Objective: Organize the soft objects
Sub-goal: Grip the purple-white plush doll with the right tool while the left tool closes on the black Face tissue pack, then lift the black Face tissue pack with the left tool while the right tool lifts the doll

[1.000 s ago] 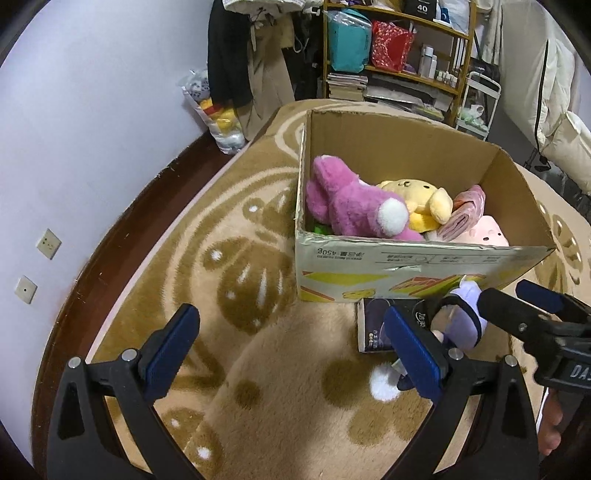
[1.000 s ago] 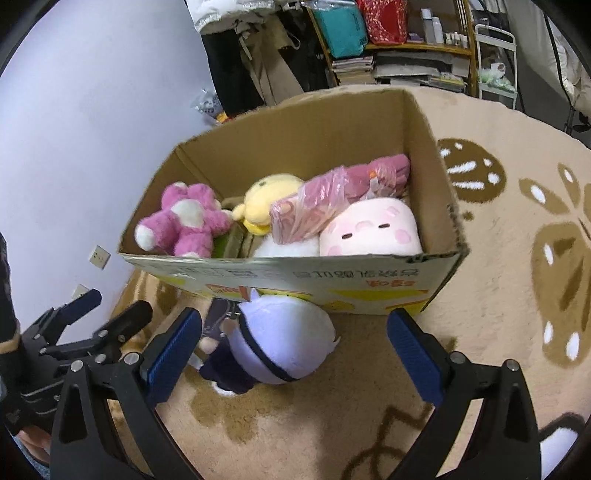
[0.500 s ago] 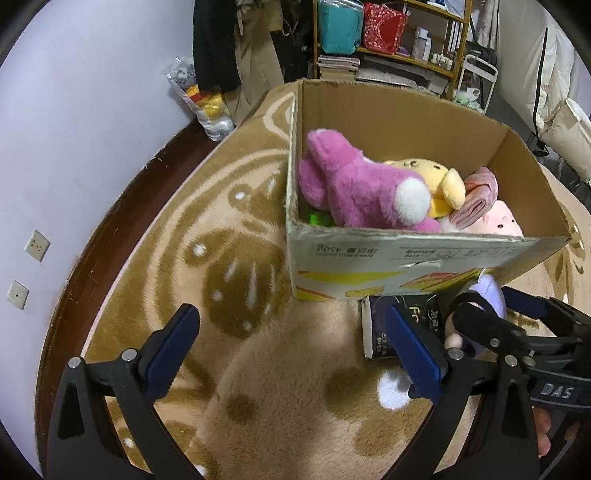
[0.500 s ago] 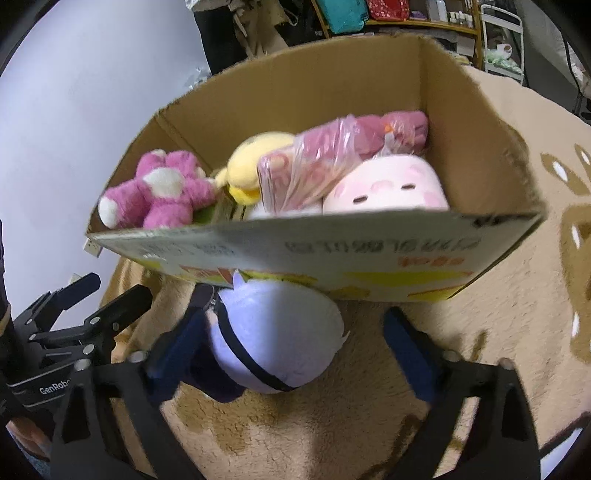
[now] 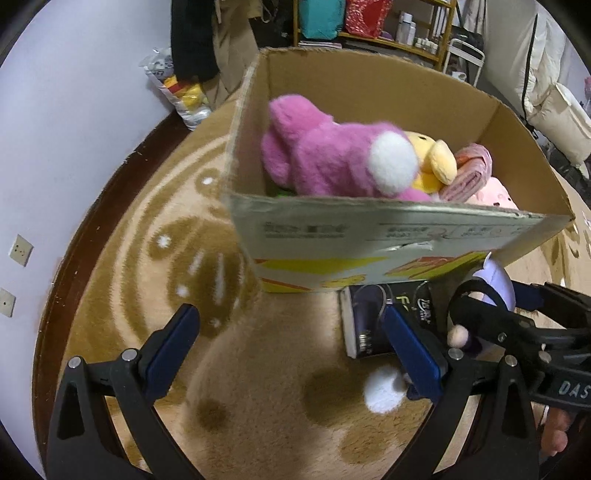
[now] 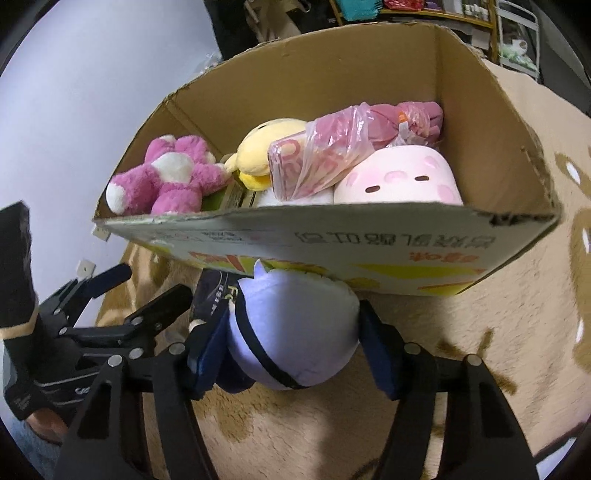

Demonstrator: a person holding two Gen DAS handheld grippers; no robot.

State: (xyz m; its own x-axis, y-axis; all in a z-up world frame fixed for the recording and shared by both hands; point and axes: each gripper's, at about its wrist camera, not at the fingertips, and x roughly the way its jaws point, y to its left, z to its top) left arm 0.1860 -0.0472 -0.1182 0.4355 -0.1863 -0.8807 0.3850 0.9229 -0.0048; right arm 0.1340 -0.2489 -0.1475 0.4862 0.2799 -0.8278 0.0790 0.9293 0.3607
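Observation:
An open cardboard box (image 6: 369, 236) stands on the rug and holds a pink plush bear (image 6: 166, 181), a yellow plush (image 6: 258, 151), a pink bagged bundle (image 6: 332, 158) and a pale pink round plush (image 6: 399, 177). My right gripper (image 6: 295, 343) is shut on a lavender plush doll (image 6: 295, 332), just in front of the box's near wall. The doll also shows in the left wrist view (image 5: 495, 284). My left gripper (image 5: 295, 362) is open and empty over the rug, left of the doll. The box (image 5: 369, 236) and the bear (image 5: 332, 155) show there too.
A dark flat packet (image 5: 373, 321) lies on the tan patterned rug (image 5: 258, 387) against the box's front. A white wall (image 5: 74, 110) runs on the left. Shelves with goods (image 5: 369, 22) and hanging clothes stand behind the box.
My right gripper has closed its fingers onto the lavender doll and moved nearer the box. My left gripper has also come closer to the box, still open.

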